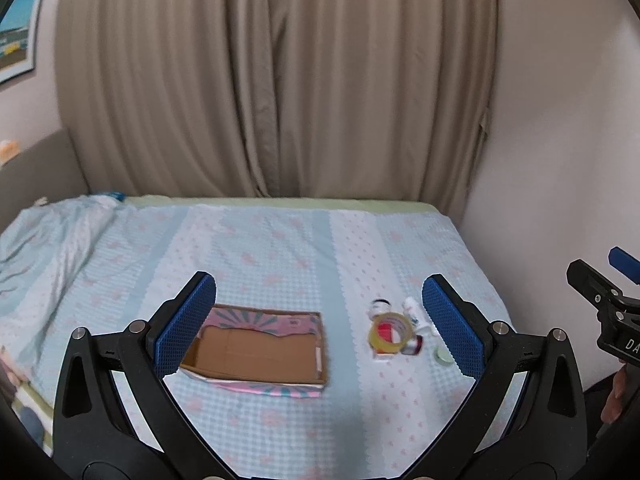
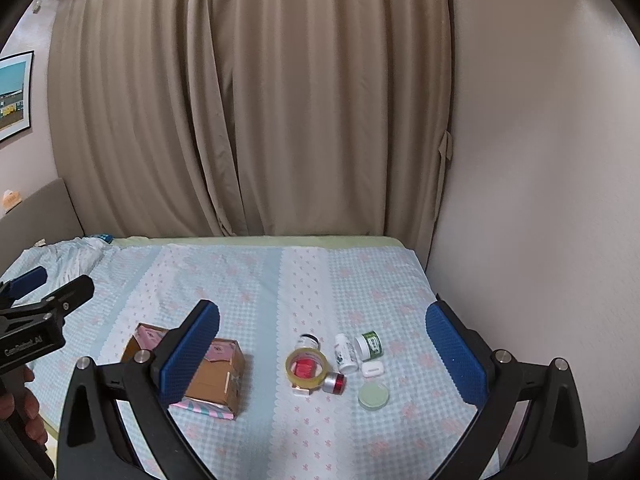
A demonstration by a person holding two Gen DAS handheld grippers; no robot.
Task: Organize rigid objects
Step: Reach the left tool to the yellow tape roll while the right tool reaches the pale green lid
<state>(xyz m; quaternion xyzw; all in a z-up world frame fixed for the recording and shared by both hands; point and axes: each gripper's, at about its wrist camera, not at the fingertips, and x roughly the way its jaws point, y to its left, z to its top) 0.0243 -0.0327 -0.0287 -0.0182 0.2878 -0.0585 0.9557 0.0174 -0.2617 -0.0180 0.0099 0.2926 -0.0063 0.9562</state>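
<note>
An open cardboard box lies on the bed. To its right is a small cluster: a yellow tape roll around a red item, a small red-and-silver jar, a white bottle, a green-labelled white jar, a white case, a pale green lid and a dark-capped jar. My left gripper is open and empty above the bed before the box. My right gripper is open and empty, before the cluster.
The bed has a blue-and-pink checked cover, rumpled at the left. Beige curtains hang behind it and a white wall borders its right side. A headboard stands at left.
</note>
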